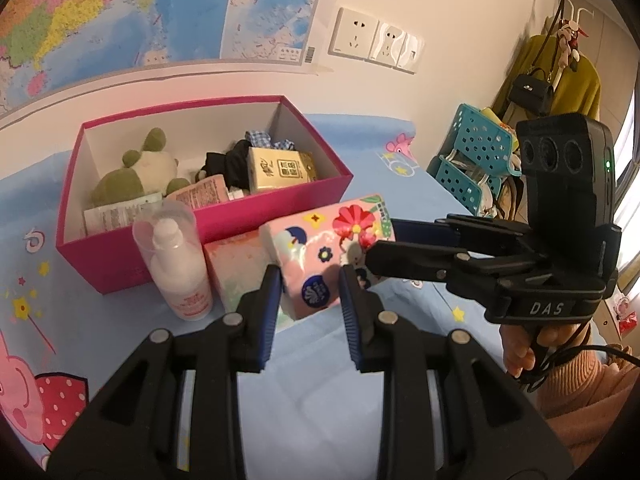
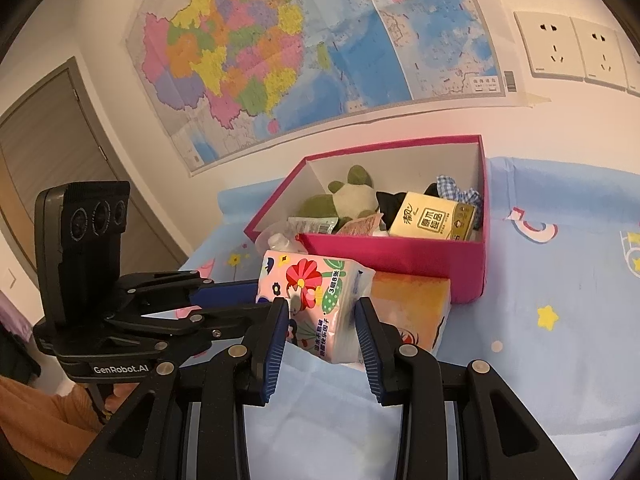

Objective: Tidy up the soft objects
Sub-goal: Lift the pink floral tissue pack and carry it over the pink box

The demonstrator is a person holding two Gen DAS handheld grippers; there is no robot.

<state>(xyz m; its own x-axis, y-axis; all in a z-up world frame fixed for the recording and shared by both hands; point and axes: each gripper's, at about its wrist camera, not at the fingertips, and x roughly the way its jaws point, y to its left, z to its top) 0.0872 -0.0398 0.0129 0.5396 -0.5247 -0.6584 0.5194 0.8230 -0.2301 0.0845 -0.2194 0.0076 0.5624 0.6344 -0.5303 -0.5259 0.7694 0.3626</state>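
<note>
A pink flowered tissue pack is tilted up off the blue bedsheet, held from both sides. My left gripper is shut on one end of it. My right gripper is shut on the other end and also shows in the left wrist view. An orange tissue pack lies behind it against the pink box. The box holds a green and white plush, a yellow tissue pack, dark cloth and packets.
A white bottle with a clear cap stands left of the packs, in front of the box. Teal baskets stand beyond the bed at right. A map and wall sockets are behind. The left gripper body is at left.
</note>
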